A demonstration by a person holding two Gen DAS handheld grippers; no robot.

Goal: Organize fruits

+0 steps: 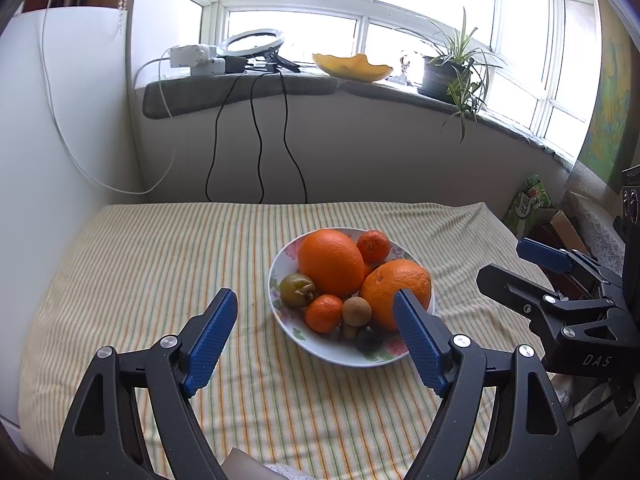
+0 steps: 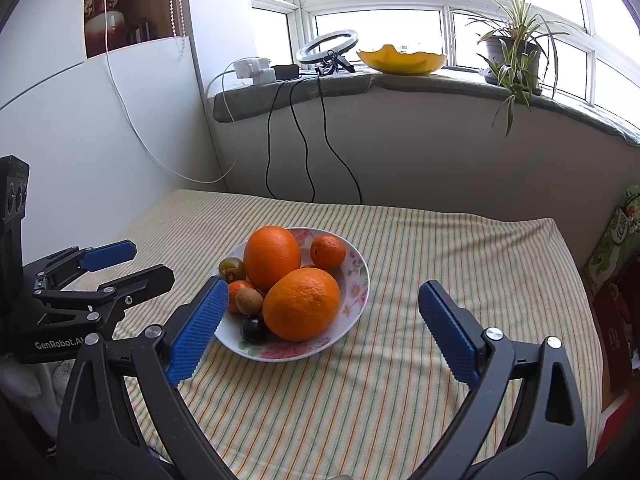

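Note:
A white floral plate (image 1: 280, 312) (image 2: 356, 280) sits mid-table on the striped cloth. It holds two big oranges (image 1: 330, 262) (image 2: 301, 309), two small mandarins (image 1: 324, 313) (image 2: 328, 251), a green-brown fruit (image 1: 296, 289) (image 2: 232, 268), a brown longan (image 1: 356, 311) (image 2: 249, 301) and a dark grape (image 1: 368, 340) (image 2: 254, 330). My left gripper (image 1: 314, 304) is open and empty, just short of the plate's near rim. My right gripper (image 2: 322, 296) is open and empty, near the plate's front. Each gripper shows in the other's view, the right one (image 1: 532, 264) and the left one (image 2: 132, 262).
The striped cloth (image 1: 160, 264) covers the table. Behind it, a windowsill holds a ring light (image 1: 252, 42), chargers with hanging cables (image 1: 256, 140), a yellow bowl (image 1: 352, 66) and a potted plant (image 1: 452, 68). A white panel (image 1: 60, 120) is left; boxes (image 2: 616, 240) crowd the right edge.

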